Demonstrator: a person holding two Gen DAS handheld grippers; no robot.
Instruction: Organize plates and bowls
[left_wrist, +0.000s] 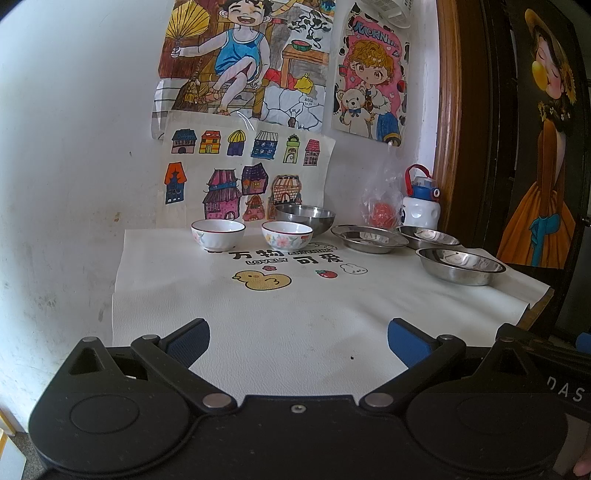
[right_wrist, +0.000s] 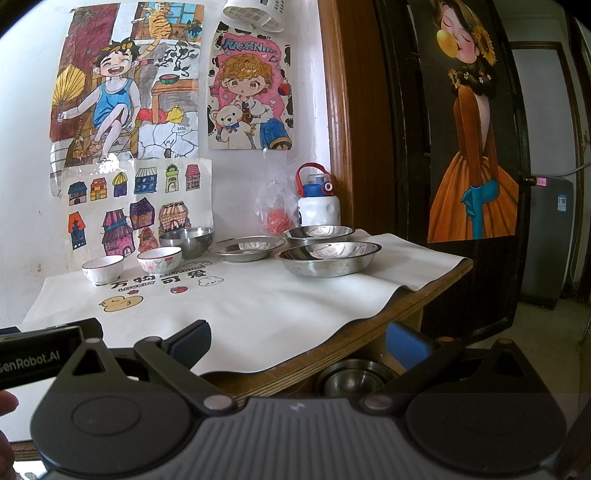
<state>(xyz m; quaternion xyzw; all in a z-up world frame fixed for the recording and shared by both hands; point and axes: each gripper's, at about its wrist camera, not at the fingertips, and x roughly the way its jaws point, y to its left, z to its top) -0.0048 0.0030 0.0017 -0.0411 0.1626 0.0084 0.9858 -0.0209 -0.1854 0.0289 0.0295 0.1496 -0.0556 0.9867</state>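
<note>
White mat (left_wrist: 295, 314) covers the wooden table (right_wrist: 424, 291) beside a drawing-covered wall (left_wrist: 74, 147).

Water bottle (left_wrist: 421, 201), plastic bag (left_wrist: 382, 201) of perhaps something red.

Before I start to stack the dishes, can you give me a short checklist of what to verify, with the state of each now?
1. Left gripper open and holding nothing: ok.
2. Right gripper open and holding nothing: ok.
3. Two ceramic bowls upright, apart from each other: ok.
4. Three shallow steel plates unstacked, not yet sorted: not ok.
5. Deep steel bowl empty inside: cannot tell.
6. Water bottle and plastic bag close behind the plates, could be knocked: not ok.
</note>
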